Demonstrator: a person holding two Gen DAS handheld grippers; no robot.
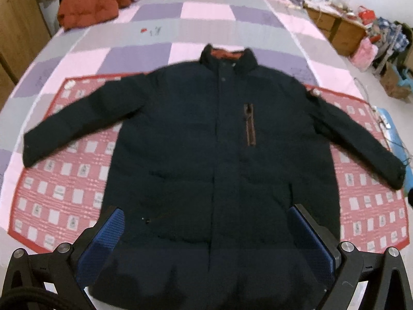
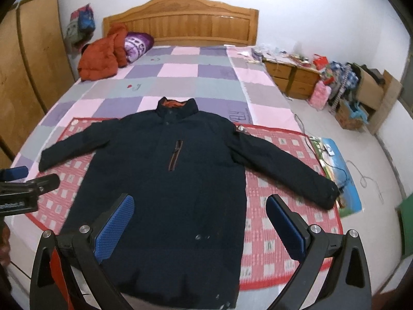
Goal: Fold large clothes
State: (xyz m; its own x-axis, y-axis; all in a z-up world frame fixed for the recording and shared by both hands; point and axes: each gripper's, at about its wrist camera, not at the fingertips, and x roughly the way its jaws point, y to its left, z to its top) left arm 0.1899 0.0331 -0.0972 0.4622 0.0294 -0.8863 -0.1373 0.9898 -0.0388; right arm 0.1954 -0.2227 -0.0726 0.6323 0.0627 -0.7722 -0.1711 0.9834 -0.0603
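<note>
A large dark navy jacket (image 1: pixel 214 142) (image 2: pixel 165 180) lies flat and face up on a red patterned mat (image 1: pixel 64 180) (image 2: pixel 278 219), sleeves spread out to both sides, orange-lined collar toward the headboard. My left gripper (image 1: pixel 206 235) hovers over the jacket's lower hem, open, its blue pads (image 1: pixel 103 242) wide apart with nothing held. My right gripper (image 2: pixel 198 227) is above the hem's right part, also open and holding nothing. The left gripper shows at the left edge of the right wrist view as a black arm (image 2: pixel 25 188).
The mat rests on a bed with a pink, purple and grey checked quilt (image 2: pixel 180 77) and a wooden headboard (image 2: pixel 180 20). An orange coat (image 2: pixel 103 56) lies at the far left corner. A wardrobe (image 2: pixel 31 64) stands left; drawers (image 2: pixel 291 75), boxes and cables crowd the floor on the right.
</note>
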